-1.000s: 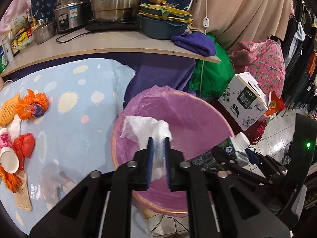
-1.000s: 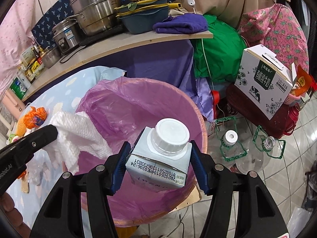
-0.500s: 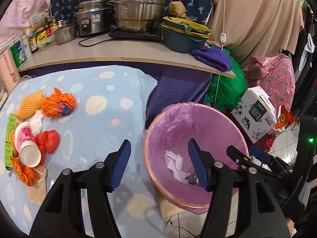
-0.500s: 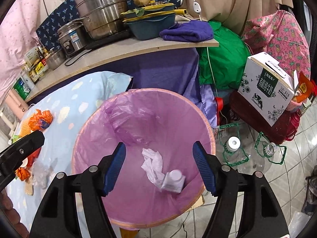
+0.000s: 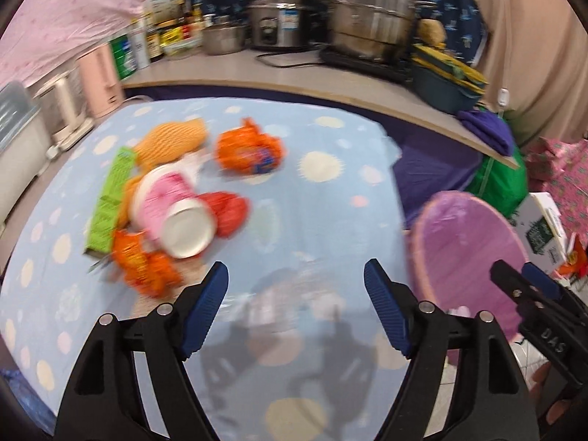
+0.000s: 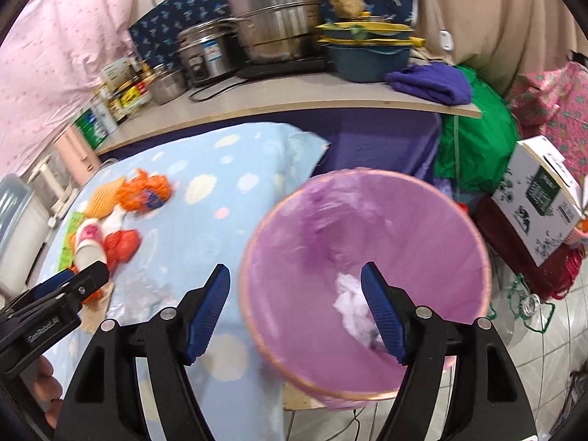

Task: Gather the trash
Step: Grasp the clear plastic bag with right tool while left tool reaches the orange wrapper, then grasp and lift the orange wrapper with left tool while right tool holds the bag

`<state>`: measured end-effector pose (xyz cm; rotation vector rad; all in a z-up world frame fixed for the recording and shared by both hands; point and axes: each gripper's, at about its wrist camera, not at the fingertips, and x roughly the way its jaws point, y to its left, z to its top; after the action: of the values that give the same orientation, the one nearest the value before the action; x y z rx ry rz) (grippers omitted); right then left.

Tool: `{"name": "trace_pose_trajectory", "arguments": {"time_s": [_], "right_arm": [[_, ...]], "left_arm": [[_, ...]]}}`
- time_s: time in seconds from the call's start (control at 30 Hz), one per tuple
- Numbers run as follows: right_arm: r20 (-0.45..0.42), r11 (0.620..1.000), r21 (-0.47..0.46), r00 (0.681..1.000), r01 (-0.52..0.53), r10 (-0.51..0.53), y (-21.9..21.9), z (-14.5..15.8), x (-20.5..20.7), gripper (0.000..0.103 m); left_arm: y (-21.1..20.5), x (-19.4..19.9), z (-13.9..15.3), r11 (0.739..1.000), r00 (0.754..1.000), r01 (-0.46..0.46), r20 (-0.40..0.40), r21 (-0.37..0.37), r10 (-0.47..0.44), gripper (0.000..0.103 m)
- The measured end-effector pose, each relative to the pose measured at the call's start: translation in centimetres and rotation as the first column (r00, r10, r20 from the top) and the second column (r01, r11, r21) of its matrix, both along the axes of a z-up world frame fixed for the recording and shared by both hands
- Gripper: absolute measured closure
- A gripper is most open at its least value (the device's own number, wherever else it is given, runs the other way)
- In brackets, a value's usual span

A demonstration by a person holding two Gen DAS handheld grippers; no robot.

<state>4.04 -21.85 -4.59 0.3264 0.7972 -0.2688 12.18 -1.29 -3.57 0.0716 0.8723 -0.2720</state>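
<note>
While both tools sit empty, remaining trash catalogued as follows.

Left gripper (image 5: 296, 305): jaws wide apart, nothing between them, over the blue dotted cloth (image 5: 330, 191). Right gripper (image 6: 296, 308): jaws likewise spread and empty, aimed at the near rim of the bin (image 6: 481, 257).

Bin: pink-lined, standing off the cloth's right edge; white crumpled paper (image 6: 354, 305) lying at the bottom.

Still on the cloth, left side, clustered and touching or nearly so:
- pink cup (image 5: 172, 213), on its side, white base toward the camera
- red bag (image 5: 229, 211), just right of the cup
- orange wrapper (image 5: 250, 152), farther back
- orange net (image 5: 171, 141), behind the cup
- green strip (image 5: 108, 202), left of the cup
- crumpled orange packet (image 5: 145, 266), nearest the left gripper
- clear film (image 5: 290, 290), directly ahead of the left jaws; faint, blurred, edges hard to tell.

Handling note, as judgement: likely next step a fresh pickup. Best to take the nearest piece, pinch soft items at a bunched fold, close fully, lift clear before swinging to the bin. Cup likely to roll if nudged; grip across the body.
</note>
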Motion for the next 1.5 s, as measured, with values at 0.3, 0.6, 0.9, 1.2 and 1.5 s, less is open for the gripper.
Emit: {"name": "trace_pose_trajectory", "arguments": {"time_s": [0.3,0.6,0.9,1.2,1.5], "right_arm": [[-0.046,0.984,0.035,0.983,-0.175,0.177,7.9,-2.2,3.6,0.032],[-0.097,0.962,0.063,0.957,-0.267,0.272,13.6,-5.0,6.9,0.032],[-0.142,0.950,0.083,0.940,-0.300,0.309,15.6,-6.8,8.9,0.060],[-0.151,0.949,0.121,0.939,-0.292,0.308,15.1,-7.6,9.4,0.083],[-0.143,0.951,0.137,0.944,-0.278,0.297,14.0,-7.1,9.2,0.083]], "left_arm": [[9.9,1.0,-2.5,0.979,0.977,-0.201,-0.069,0.019,0.202,0.030],[14.9,1.3,-3.7,0.961,0.955,-0.278,-0.106,0.000,0.276,0.026],[15.5,2.5,-4.1,0.958,0.951,-0.284,-0.136,-0.031,0.278,0.023],[14.8,4.2,-4.5,0.958,0.949,-0.280,-0.169,-0.062,0.267,0.022],[13.2,6.2,-4.9,0.960,0.954,-0.250,-0.202,-0.126,0.222,0.023]]}}
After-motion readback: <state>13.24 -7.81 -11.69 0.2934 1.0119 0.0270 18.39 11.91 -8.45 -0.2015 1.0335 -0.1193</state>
